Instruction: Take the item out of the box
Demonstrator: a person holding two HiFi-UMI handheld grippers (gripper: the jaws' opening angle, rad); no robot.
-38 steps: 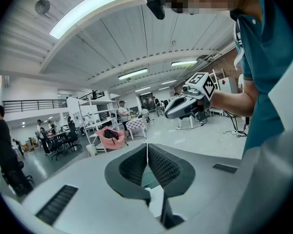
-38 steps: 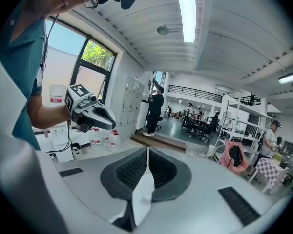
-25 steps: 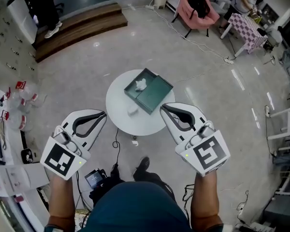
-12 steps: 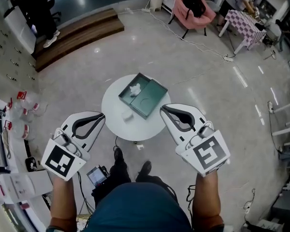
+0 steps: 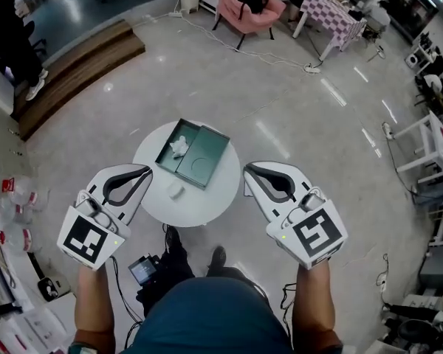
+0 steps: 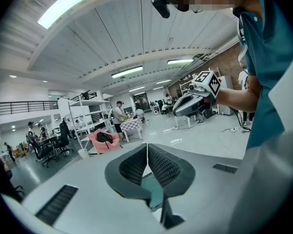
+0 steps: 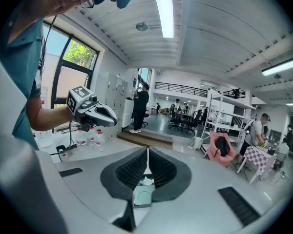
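A wide workshop floor of pale polished tile is spreading out under the person, with a pink chair point(image 5: 247, 2) and a checked table point(image 5: 332, 17) sitting far off and a wooden step point(image 5: 74, 65) lying to the left. At the centre, a small round white table point(image 5: 151, 198) is carrying the open green box point(image 5: 199, 161), its long axis running diagonally from far-left to near-right. The item point(image 5: 179, 147), a crumpled white wad, is lying in the box's far-left half, and a small white object point(image 5: 176, 191) is resting on the tabletop just beside the box. Both tools are hanging above the table's near edges, jaws pressed together and gripping nothing. The left gripper point(image 5: 146, 169) is sitting nearer the wad than the right gripper point(image 5: 246, 169), so it is probably looking at the shorter reach, forward and slightly right.
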